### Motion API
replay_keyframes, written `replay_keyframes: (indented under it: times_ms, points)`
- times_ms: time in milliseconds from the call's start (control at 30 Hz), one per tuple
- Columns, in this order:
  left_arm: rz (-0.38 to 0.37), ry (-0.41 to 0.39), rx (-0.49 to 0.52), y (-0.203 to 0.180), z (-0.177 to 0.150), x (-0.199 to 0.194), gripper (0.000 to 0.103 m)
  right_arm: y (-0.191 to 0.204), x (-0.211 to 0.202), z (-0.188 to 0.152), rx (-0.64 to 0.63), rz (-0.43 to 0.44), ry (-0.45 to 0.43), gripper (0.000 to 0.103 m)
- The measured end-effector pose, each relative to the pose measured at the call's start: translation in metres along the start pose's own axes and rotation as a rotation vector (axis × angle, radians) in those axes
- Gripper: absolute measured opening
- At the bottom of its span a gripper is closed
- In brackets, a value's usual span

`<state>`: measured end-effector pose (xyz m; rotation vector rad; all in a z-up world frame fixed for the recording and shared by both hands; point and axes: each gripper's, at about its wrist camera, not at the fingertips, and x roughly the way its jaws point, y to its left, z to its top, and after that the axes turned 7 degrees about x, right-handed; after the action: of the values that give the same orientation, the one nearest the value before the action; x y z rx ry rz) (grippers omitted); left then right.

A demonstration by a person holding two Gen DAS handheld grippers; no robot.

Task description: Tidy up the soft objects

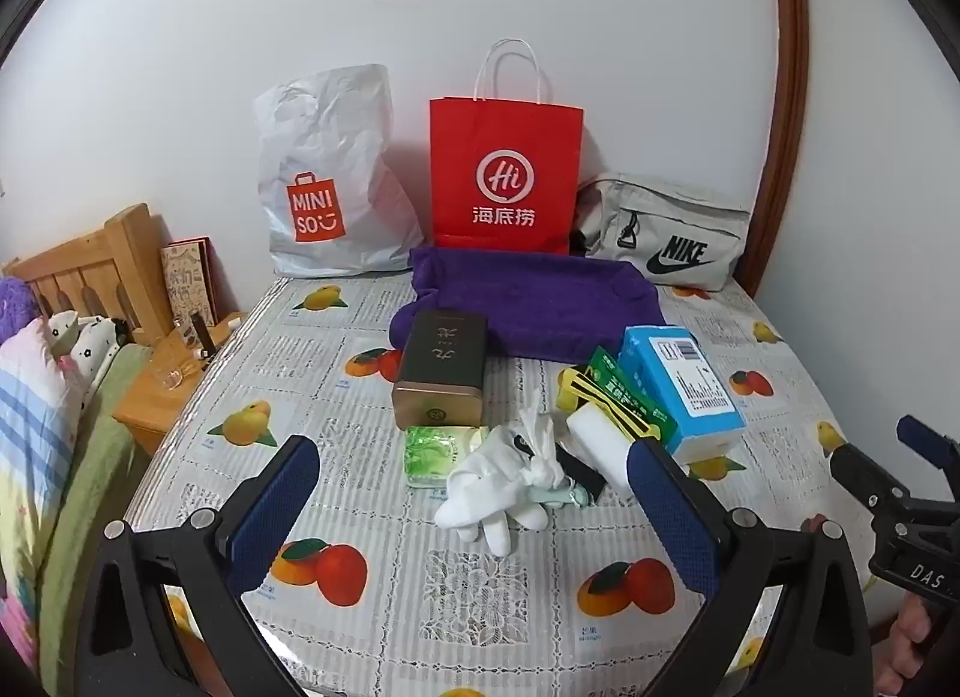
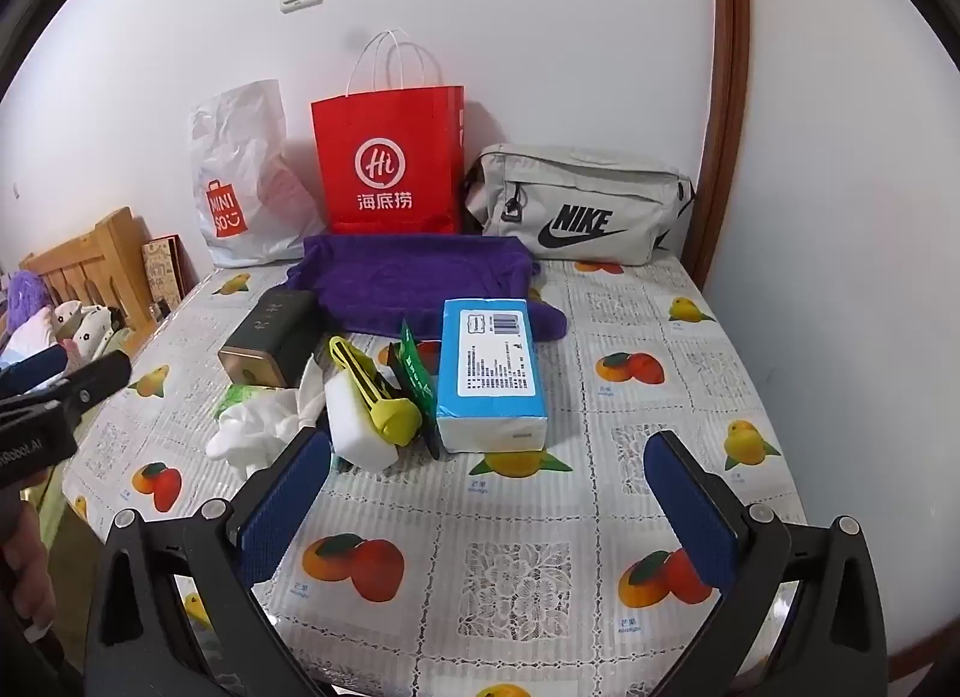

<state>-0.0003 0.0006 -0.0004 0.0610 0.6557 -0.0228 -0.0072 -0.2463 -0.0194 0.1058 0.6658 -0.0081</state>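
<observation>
Holding both tongs released, we see the white gloves (image 1: 504, 487) just ahead between the left gripper (image 1: 480, 493) fingers, left of the right gripper (image 2: 489, 493): probably light, limp, best pinched mid-bundle

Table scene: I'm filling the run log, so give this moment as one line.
left hand-held gripper: open, empty | right hand-held gripper: open, empty | white gloves: on table, untouched | purple towel: before red bag
</observation>
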Motion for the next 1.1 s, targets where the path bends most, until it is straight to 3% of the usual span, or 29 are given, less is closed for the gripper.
replay_keyframes:
  times_ms: [233, 1100]
  points:
    - [0.004, 0.021, 0.05, -0.01, -0.003, 0.002, 0.103, 0.001, -0.009, 0.003, 0.008, 0.014, 0.003, 0.103]
    - [0.012, 0.015, 0.039, -0.003, -0.003, 0.0, 0.103, 0.001, -0.017, 0.003, 0.013, 0.006, -0.002, 0.103]
